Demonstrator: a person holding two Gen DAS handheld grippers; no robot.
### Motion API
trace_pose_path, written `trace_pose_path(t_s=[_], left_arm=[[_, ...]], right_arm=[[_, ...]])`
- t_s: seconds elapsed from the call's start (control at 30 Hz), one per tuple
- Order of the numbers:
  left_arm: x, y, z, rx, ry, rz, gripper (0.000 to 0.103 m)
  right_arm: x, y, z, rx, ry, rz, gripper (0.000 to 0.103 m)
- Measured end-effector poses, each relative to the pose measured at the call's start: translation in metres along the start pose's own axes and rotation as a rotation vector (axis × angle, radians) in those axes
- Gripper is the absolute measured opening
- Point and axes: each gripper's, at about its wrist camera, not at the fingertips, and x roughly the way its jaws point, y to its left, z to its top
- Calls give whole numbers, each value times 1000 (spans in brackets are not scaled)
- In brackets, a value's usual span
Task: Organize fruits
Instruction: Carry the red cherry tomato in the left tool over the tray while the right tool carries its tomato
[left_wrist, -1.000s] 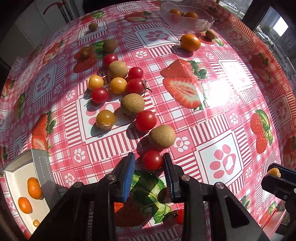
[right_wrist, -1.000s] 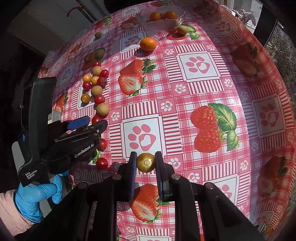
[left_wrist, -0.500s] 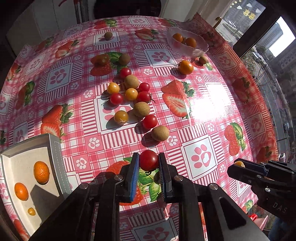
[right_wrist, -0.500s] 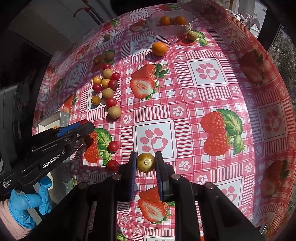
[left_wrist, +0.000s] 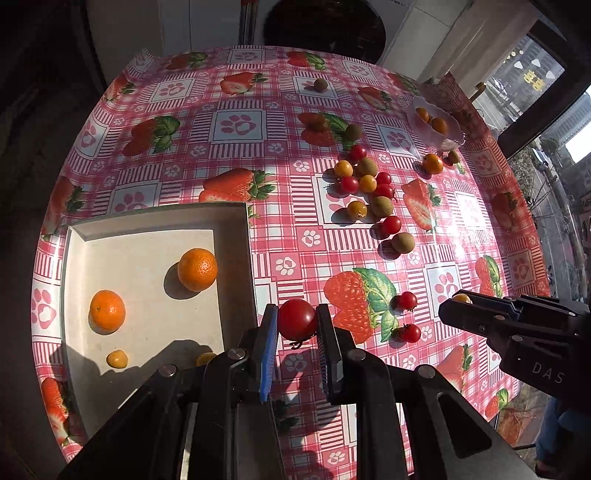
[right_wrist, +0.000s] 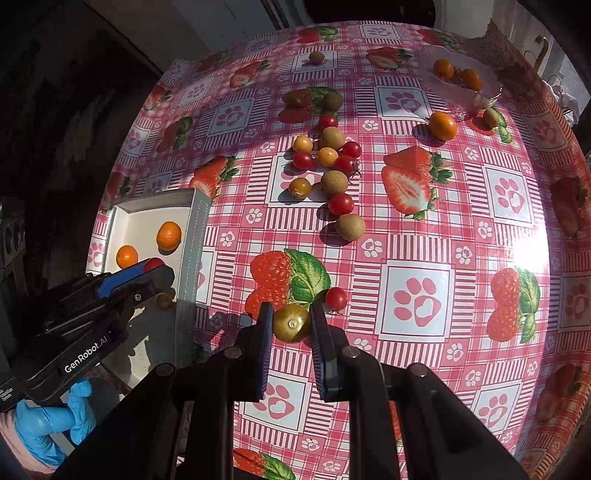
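Now the left gripper (left_wrist: 297, 325) pinches a round red cherry tomato (left_wrist: 296, 319) between its black fingers, one faced with a blue pad, holding it above the pink checked strawberry-print tablecloth (left_wrist: 236, 155) just beside the right wall of the shallow white rectangular tray (left_wrist: 236, 258). Inside that tray lie two orange mandarins (left_wrist: 197, 269) and two small yellow-orange fruits (left_wrist: 117, 358) near its front edge. The right gripper (right_wrist: 291, 325) is clamped on a round olive-yellow cherry tomato (right_wrist: 291, 323), held over the cloth next to a printed strawberry, with a loose small red tomato (right_wrist: 336, 298) lying just beyond its right finger. Farther back on the table sits the mixed cluster of red and yellow tomatoes and brown round fruits (right_wrist: 328, 166). At the far right corner a clear scalloped glass bowl (right_wrist: 461, 81) holds two orange fruits, and another single orange fruit (right_wrist: 442, 125) rests on the cloth near it. A blue-gloved hand (right_wrist: 48, 421) grips the left tool's handle.
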Motion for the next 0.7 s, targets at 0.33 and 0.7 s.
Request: trace_pose_path(t_s=[0.33,0.7], left_arm=[[-17,83,-42,-126,12,77,21],[12,138,-87,-196,118,140,21]], right_arm=[[32,94,2,-171,74,57,21],[90,163,-18,-295,217,76,21]])
